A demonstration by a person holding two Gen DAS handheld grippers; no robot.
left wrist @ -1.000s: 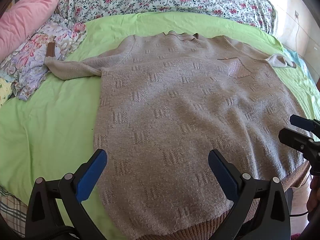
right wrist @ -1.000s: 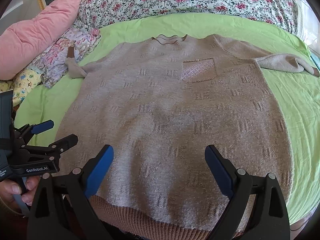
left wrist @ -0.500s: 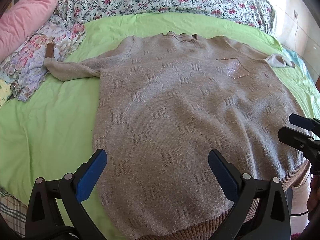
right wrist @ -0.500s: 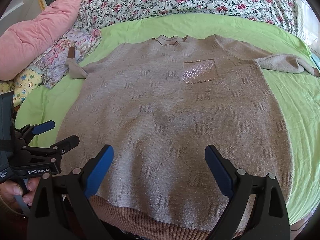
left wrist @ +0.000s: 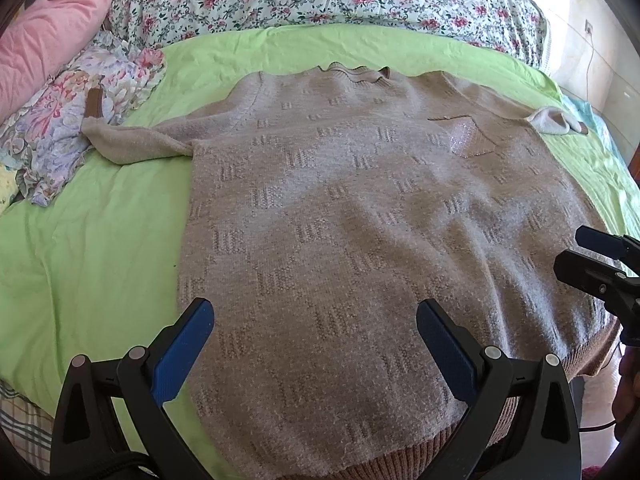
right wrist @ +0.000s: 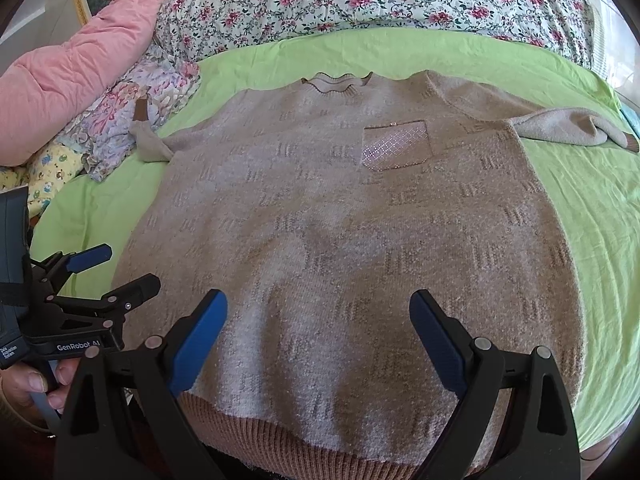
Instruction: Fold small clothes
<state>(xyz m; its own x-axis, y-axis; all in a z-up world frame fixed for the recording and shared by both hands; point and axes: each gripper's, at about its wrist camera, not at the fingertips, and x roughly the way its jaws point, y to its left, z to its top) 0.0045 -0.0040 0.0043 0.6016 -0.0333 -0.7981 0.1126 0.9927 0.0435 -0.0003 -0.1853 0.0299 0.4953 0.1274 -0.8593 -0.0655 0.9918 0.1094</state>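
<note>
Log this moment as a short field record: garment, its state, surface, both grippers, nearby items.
garment: beige knit sweater
state: spread flat, front up, unfolded; shiny chest pocket
surface: green bedsheet
left gripper: open, above the hem, holding nothing
right gripper: open, above the hem, holding nothing
nearby: floral cloth, pink pillow

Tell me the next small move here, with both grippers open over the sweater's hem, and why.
Probably bring the left gripper to the left sleeve and fold it in over the body. The sweater lies flat, face up on the green sheet, both sleeves spread outward, the left cuff resting on the floral cloth. Both the left and the right gripper are open and hold nothing.
</note>
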